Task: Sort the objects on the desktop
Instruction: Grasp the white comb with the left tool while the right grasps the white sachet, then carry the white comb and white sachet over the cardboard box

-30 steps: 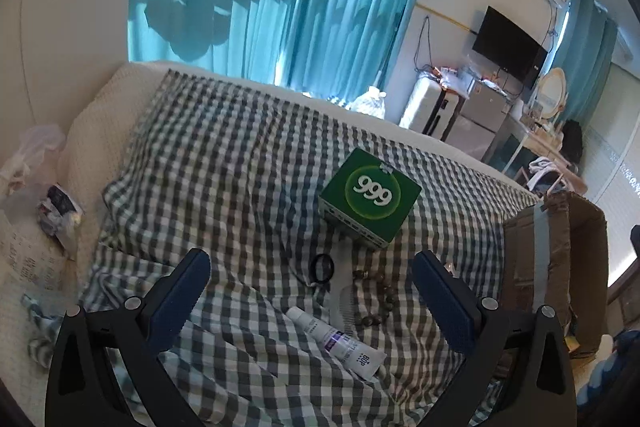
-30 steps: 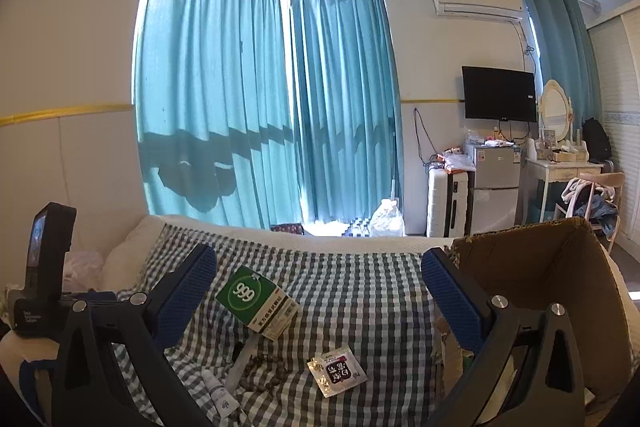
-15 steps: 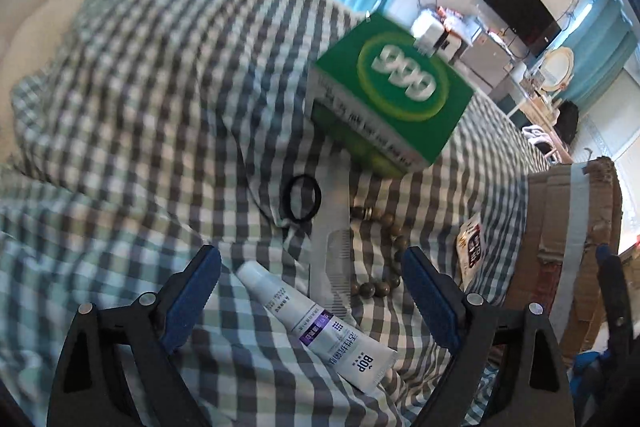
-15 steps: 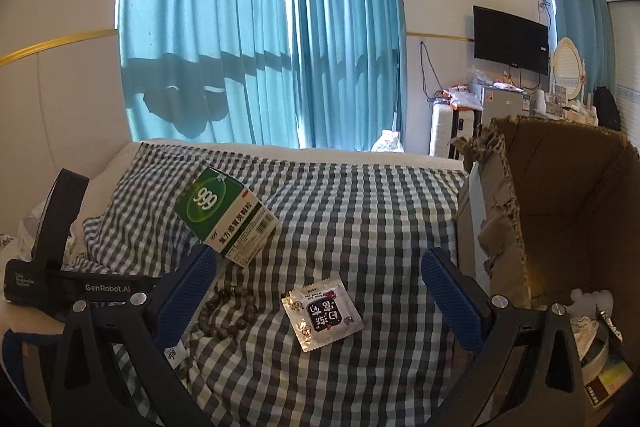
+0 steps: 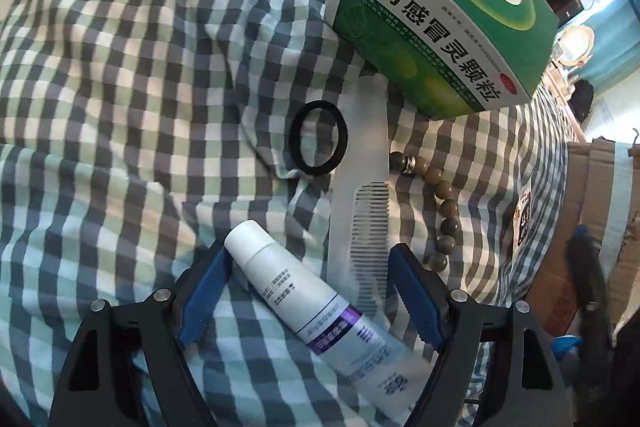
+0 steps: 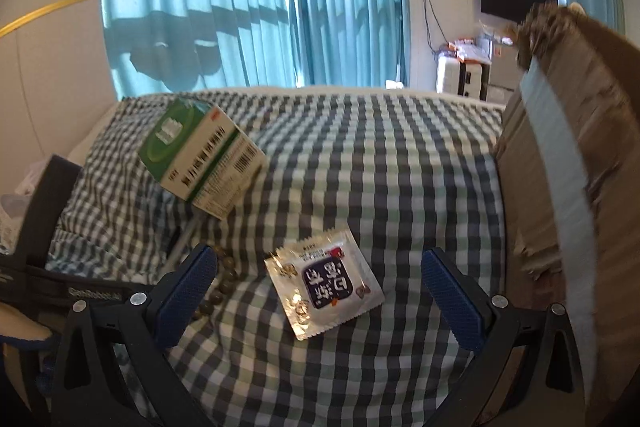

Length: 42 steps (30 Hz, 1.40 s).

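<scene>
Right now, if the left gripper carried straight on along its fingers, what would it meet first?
Most likely the white tube: it already lies on the checked cloth between the closing fingers of the left gripper, with no pad pressing on it yet. The clear comb sits just beside it; depth is uncertain.

Each claw, left and right, is a black angular frame with triangular cut-outs and silver round screw heads near the finger roots. Its fingers carry ribbed dark-blue pads, and the left claw's body, seen from the right wrist, bears pale lettering.
</scene>
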Available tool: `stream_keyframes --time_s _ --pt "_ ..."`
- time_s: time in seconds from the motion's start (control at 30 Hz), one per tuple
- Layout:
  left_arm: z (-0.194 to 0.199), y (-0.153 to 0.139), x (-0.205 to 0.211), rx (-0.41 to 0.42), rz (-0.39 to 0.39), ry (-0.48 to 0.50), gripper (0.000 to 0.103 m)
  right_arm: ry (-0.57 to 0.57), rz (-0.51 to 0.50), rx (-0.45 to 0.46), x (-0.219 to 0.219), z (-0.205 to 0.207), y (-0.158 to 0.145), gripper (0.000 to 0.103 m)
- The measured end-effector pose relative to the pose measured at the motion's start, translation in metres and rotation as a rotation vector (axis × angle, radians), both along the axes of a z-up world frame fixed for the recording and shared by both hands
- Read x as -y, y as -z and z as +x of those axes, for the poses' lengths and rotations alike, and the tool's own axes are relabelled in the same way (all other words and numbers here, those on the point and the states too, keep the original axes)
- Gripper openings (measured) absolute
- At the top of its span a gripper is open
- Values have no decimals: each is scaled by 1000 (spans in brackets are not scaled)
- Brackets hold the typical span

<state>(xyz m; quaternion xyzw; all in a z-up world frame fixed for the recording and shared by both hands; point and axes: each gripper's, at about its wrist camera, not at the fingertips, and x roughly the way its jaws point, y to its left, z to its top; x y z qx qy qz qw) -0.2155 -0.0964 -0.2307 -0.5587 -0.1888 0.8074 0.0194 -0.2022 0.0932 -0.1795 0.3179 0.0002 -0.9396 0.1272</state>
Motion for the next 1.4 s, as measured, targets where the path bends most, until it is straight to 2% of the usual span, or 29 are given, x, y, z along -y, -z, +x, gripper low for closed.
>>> stream_keyframes --time_s 0.07,0.1,0.13,0.27,0.3,0.33,0.4,0.47,0.53,0.63,0.83,1.03,1.27,1.4 --pt "-1 0 -8 -7 -24 37 76 3 4 32 -1 -8 12 103" --pt "-1 0 -11 -14 -17 63 59 6 6 47 -1 -11 18 103" --pt "0 -1 -14 -21 5 86 47 5 12 69 -1 -15 25 103" --pt "3 -5 -17 -53 12 128 30 5 45 83 2 -24 35 102" --pt "4 -7 -17 -63 15 134 27 -1 46 82 2 -25 35 97" --pt "5 -9 -17 -71 13 137 26 -5 50 82 3 -26 37 85" --pt "7 -11 -17 -83 9 143 25 -8 74 85 6 -27 40 68" --pt "8 -15 -18 -95 6 153 25 -21 63 86 6 -27 40 61" --pt "7 -25 -20 -116 13 153 24 -26 41 79 5 -25 37 34" --pt "7 -30 -15 -154 37 161 24 -42 19 86 1 -24 35 26" --pt "13 -46 -10 -209 22 170 24 -52 -53 74 -7 -17 24 6" --pt "18 -63 -4 -264 7 162 24 -44 -69 40 -9 -5 11 4" --pt "31 -95 -3 -350 -41 149 24 -35 -98 -24 -22 17 -17 4" --pt "40 -114 -2 -403 -38 142 24 -38 -96 -70 -26 34 -36 4"
